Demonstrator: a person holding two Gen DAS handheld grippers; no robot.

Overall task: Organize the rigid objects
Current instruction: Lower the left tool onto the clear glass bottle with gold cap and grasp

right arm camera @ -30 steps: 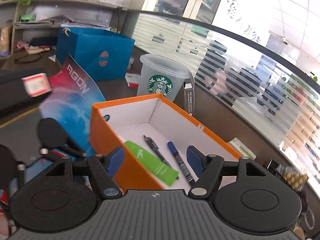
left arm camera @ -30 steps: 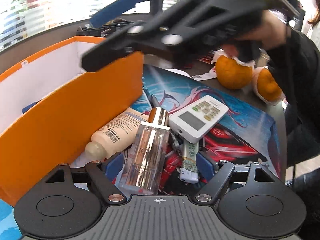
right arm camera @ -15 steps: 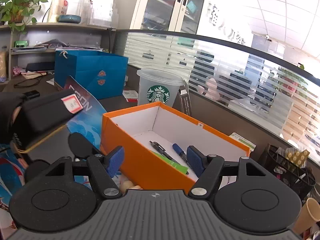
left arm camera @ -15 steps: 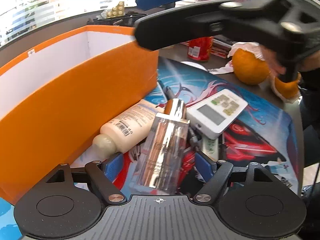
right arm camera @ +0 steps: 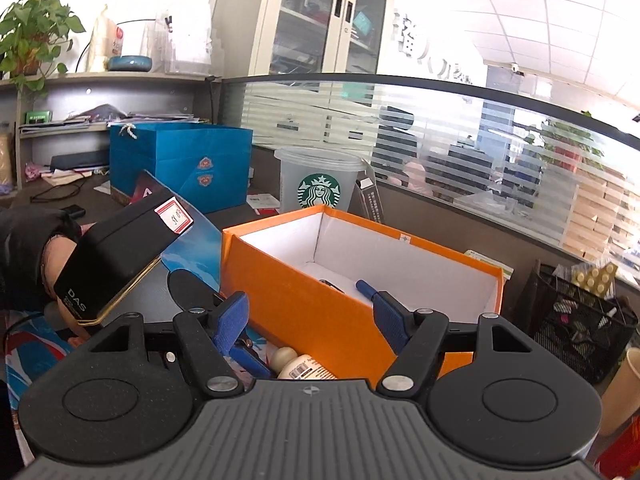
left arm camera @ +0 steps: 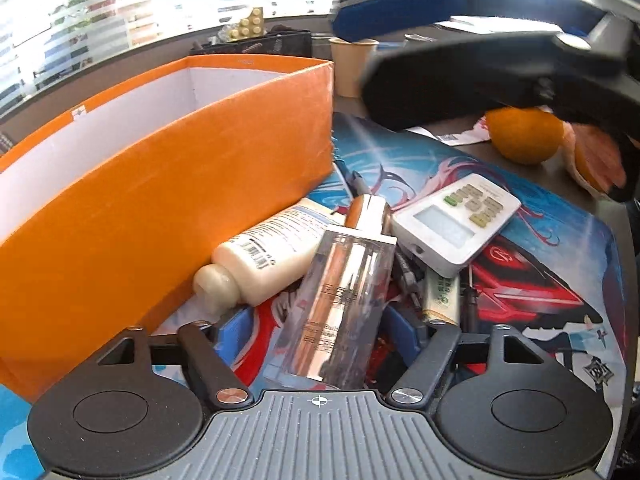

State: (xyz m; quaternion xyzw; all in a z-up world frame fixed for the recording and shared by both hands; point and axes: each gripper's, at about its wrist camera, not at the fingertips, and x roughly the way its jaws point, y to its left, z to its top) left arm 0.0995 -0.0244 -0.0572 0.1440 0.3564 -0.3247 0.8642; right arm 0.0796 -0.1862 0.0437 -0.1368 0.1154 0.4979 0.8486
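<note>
A clear bottle with a copper cap (left arm camera: 344,288) lies on the printed mat between the fingers of my left gripper (left arm camera: 320,330). The jaws are closing, and a gap still shows at the left pad. A cream bottle (left arm camera: 272,252), a white remote (left arm camera: 456,220), a green-labelled tube (left arm camera: 442,292) and pens lie beside it. The orange box (left arm camera: 160,208) stands just to the left. My right gripper (right arm camera: 310,320) hovers open and empty over the box's near wall (right arm camera: 304,304). A blue pen (right arm camera: 366,286) lies inside. One of the right gripper's fingers (left arm camera: 400,12) passes overhead in the left wrist view.
Two oranges (left arm camera: 524,136) and a paper cup (left arm camera: 352,64) sit beyond the mat (left arm camera: 540,280). Behind the box stand a Starbucks cup (right arm camera: 320,188) and a blue gift bag (right arm camera: 180,164), with a black mesh basket (right arm camera: 580,320) at its right. A hand (right arm camera: 56,264) holds the left gripper.
My left jaws have narrowed around the clear bottle. The right gripper has swept to the right across the left view, rolled and sunk closer to the orange box.
</note>
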